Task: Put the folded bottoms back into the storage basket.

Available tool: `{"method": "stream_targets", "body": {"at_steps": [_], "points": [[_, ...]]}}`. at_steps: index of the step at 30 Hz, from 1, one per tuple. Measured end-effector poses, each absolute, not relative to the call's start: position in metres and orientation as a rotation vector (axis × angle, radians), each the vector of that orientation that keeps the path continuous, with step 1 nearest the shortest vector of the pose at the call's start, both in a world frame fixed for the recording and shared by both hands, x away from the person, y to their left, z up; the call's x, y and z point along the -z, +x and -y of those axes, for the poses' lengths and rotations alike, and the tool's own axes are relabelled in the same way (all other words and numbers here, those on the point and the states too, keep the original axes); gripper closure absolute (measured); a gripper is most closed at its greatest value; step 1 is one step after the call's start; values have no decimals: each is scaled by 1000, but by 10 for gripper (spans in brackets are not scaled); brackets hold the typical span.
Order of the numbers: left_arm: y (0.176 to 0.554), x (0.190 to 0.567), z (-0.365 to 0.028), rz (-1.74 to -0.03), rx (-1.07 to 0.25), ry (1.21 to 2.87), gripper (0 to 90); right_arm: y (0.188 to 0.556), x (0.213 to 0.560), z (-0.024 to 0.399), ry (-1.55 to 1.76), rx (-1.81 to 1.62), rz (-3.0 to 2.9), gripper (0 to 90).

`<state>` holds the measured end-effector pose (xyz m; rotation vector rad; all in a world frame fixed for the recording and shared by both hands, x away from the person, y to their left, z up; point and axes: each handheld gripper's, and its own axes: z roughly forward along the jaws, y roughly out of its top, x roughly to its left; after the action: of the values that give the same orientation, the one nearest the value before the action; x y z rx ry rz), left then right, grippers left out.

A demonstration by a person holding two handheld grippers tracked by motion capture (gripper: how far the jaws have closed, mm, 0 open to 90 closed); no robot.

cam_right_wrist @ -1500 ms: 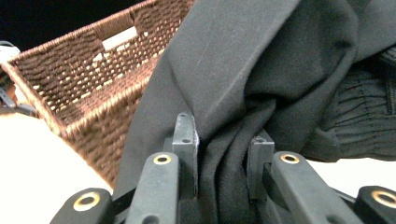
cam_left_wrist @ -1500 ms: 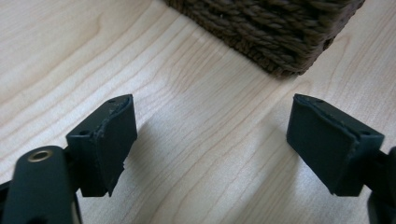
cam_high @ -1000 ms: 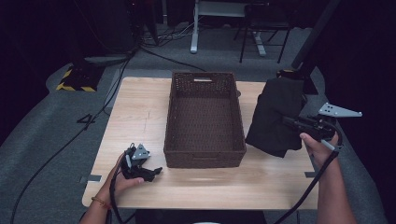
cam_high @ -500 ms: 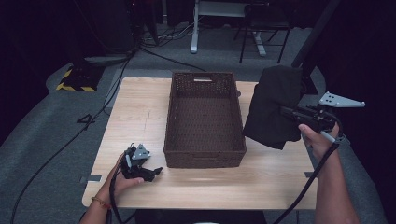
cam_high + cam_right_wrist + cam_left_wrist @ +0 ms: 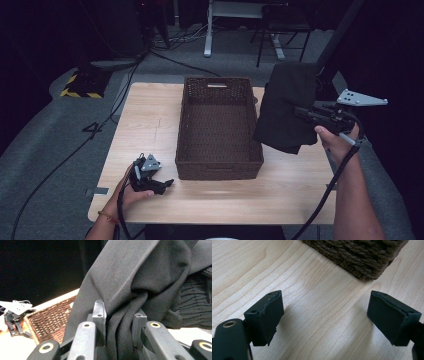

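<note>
A dark woven basket [image 5: 218, 127] stands in the middle of the wooden table [image 5: 145, 120]. To its right my right gripper [image 5: 301, 112] is shut on a black garment [image 5: 287, 107], which hangs in folds above the table's right side. In the right gripper view the cloth [image 5: 140, 285] is bunched between the two jaws, with the basket [image 5: 50, 320] behind at the left. My left gripper [image 5: 167, 184] rests on the table near the front left, by the basket's near left corner. Its jaws stand open over bare wood, and a basket corner [image 5: 362, 257] lies just ahead.
The table's front edge runs close to both forearms. Cables [image 5: 65, 160] trail over the grey floor at the left. A yellow-and-black striped block [image 5: 82, 85] and desk and chair legs [image 5: 250, 30] stand beyond the far edge.
My right gripper has risen and carried the black garment higher and a little farther from the person. The left gripper has stayed where it was.
</note>
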<state>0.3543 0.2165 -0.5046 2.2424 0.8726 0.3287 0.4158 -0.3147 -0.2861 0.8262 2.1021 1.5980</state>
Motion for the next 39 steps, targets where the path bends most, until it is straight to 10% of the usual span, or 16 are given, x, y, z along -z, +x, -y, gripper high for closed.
{"method": "stream_targets", "body": {"at_steps": [39], "points": [[355, 504, -217, -867, -333, 2246, 143, 447, 316, 199, 702, -1512, -2376, 720]]}}
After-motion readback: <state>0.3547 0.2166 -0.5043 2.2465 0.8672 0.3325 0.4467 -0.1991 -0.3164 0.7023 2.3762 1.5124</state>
